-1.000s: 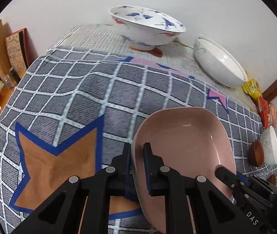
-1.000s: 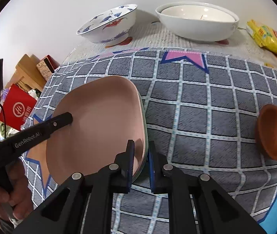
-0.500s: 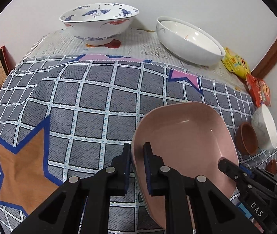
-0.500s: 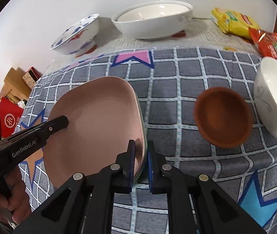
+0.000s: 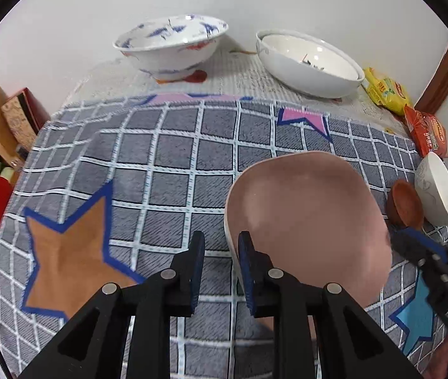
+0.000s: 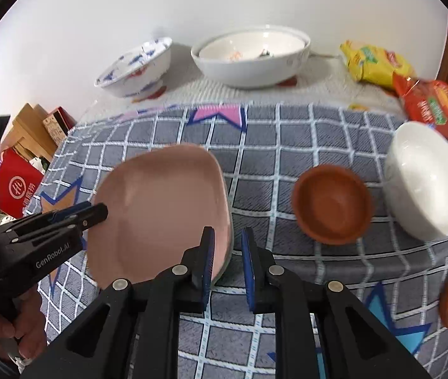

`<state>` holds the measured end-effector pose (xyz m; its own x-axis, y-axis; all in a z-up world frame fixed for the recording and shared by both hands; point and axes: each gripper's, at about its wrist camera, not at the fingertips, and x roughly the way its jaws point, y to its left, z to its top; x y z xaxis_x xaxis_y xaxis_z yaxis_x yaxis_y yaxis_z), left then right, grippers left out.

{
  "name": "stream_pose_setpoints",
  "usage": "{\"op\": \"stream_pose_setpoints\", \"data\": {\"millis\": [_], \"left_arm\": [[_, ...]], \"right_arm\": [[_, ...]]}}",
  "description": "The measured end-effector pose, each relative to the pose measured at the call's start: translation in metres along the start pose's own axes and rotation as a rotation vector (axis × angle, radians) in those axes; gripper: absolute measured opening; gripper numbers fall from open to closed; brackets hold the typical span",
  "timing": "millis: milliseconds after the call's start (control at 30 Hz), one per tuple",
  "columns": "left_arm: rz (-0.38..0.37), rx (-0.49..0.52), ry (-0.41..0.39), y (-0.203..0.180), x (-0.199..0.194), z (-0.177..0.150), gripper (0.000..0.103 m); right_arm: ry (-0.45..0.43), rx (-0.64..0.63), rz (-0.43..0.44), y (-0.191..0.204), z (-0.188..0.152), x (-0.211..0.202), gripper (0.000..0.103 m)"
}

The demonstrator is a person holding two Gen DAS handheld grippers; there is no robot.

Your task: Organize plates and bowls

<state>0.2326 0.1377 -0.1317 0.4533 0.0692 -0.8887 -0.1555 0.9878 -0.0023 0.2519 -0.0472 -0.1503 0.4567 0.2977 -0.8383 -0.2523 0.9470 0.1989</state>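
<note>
Both tongs now off pink plate (image 5: 306,221)

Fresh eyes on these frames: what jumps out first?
The large pink squarish plate dominates, lying mid-cloth with the left tool and right tool open at its opposite edges. Behind it, a blue-patterned white bowl and a wide plain white bowl stand by the wall.
</note>
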Motion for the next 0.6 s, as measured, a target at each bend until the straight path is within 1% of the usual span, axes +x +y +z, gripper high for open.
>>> {"op": "stream_pose_setpoints", "data": {"millis": [100,200,233,300,433,600], "left_arm": [[0.015,0.008,-0.030,-0.004,-0.019,-0.001,0.021],[0.016,0.020,-0.070,-0.014,-0.039,-0.001,0.031],[0.011,0.025,-0.081,-0.018,-0.045,0.000,0.032],[-0.002,0.039,-0.107,-0.029,-0.058,0.001,0.032],[-0.028,0.074,-0.133,-0.057,-0.076,0.003,0.032],[-0.063,0.143,-0.170,-0.106,-0.096,-0.001,0.033]], "right_arm": [[-0.032,0.002,0.000,-0.005,0.000,-0.019,0.017],[-0.078,0.005,-0.009,-0.015,-0.002,-0.043,0.018],[-0.087,0.006,-0.011,-0.017,-0.003,-0.048,0.020],[-0.113,0.012,-0.022,-0.026,-0.005,-0.064,0.023],[-0.152,0.032,-0.048,-0.046,-0.011,-0.096,0.023],[-0.197,0.063,-0.097,-0.080,-0.022,-0.132,0.024]]}}
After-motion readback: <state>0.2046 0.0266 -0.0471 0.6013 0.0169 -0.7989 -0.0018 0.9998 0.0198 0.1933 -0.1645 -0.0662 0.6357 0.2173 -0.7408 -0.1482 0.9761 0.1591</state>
